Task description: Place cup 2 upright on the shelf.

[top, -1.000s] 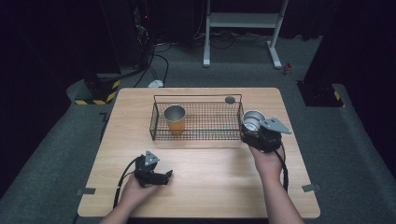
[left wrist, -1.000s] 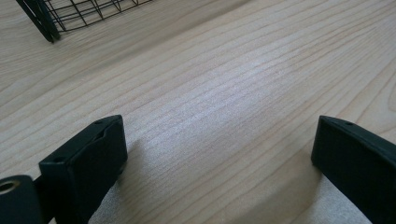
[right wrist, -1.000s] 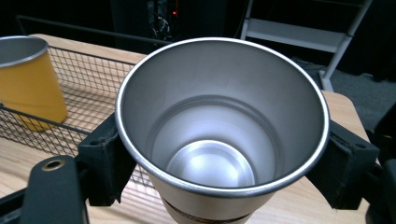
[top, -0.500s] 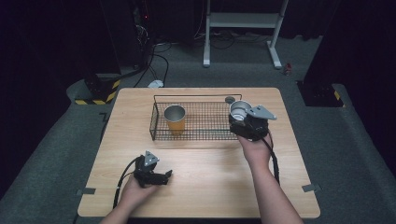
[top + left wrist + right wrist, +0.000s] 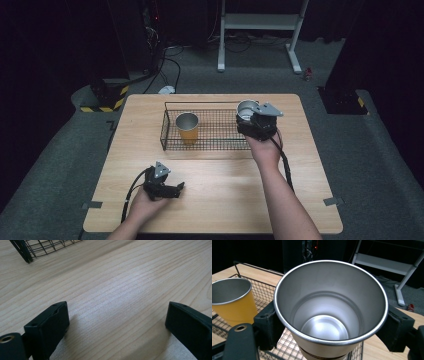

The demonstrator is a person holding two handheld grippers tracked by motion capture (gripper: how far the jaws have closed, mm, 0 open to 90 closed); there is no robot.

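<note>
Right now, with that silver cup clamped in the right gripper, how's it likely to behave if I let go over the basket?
The silver cup looks like thin rigid metal, so probably stiff and light. Its smooth wall may slip in the right gripper. Being tall and narrower toward its base, it might tip on the wire basket floor.

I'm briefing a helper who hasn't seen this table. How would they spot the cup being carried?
On the wooden table stands a black wire basket. Above its right end, the right gripper clamps a plain silver metal cup, upright and empty; the other cup, inside the basket, is orange-sided.
</note>
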